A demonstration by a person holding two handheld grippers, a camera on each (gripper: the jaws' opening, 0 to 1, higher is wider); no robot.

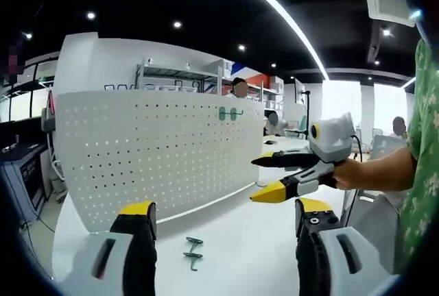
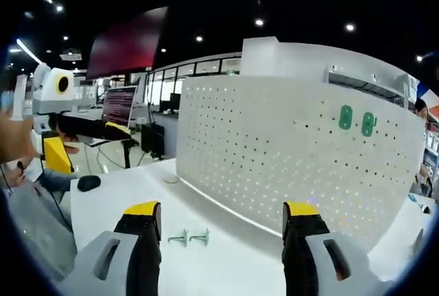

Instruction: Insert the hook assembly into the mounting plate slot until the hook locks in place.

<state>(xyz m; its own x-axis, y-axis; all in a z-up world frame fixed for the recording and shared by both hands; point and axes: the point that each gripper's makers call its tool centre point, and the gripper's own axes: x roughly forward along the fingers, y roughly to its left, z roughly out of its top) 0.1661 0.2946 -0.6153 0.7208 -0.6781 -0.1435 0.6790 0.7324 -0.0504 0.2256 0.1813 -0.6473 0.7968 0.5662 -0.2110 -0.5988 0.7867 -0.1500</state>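
Left gripper view, left to right: white pegboard mounting plate (image 1: 154, 152) stands upright on the white table (image 1: 240, 234); two green hooks (image 1: 230, 113) already seated near its upper right corner. Own left gripper (image 1: 223, 224) low in frame, jaws wide apart, nothing between them. Loose green hook assembly (image 1: 193, 251) lies flat on the table just in front of the plate's foot, between the jaws' line of sight. Right gripper (image 1: 260, 179) enters from the right, held by a hand (image 1: 357, 173), jaws open a moderate gap and empty, hovering above the table well apart from the hook. Right gripper view, left to right: left gripper (image 2: 113, 131) at far left; two loose green hook pieces (image 2: 190, 238) on the table near the plate's base; right gripper (image 2: 223, 224) with jaws wide, empty; mounting plate (image 2: 288, 159) with mounted hooks (image 2: 357, 120) at upper right. Judgement: pickup not yet begun. To do it well, descend on the loose hook, grip its flat body rather than the prongs so the prongs stay free, then square them to a row of holes before pressing in.
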